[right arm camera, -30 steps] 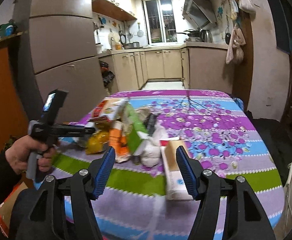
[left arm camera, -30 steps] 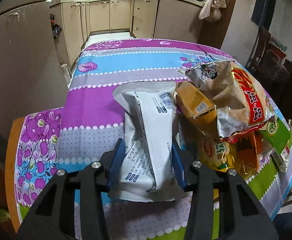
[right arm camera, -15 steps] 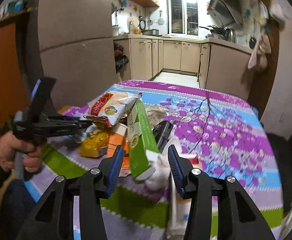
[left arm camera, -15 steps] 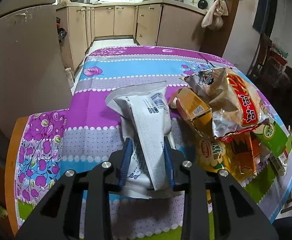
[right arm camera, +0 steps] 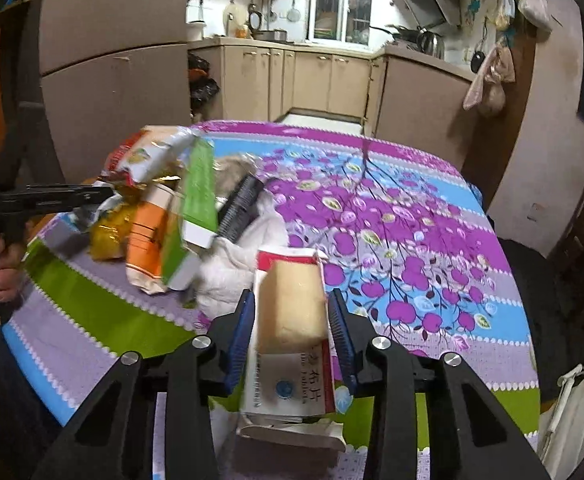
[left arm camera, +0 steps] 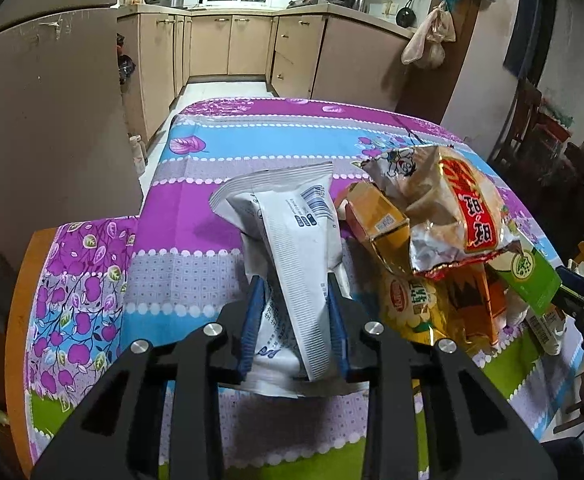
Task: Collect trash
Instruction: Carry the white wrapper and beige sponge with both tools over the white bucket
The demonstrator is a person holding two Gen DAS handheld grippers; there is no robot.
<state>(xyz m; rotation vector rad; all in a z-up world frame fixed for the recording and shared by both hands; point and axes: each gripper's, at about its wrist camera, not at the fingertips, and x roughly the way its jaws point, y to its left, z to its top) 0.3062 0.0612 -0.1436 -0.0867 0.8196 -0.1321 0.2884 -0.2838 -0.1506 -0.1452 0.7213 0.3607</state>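
Trash pile [left arm camera: 452, 240] mostly uncollected on table [left arm camera: 196, 216]. My left gripper [left arm camera: 294, 320] clamps white wrapper [left arm camera: 296, 240]; right gripper [right arm camera: 292, 320] straddles medicine box [right arm camera: 292, 320], contact unclear.

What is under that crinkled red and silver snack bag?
The snack bag lies on an orange carton, a yellow chip bag and a green box. Anything deeper in the pile is hidden.
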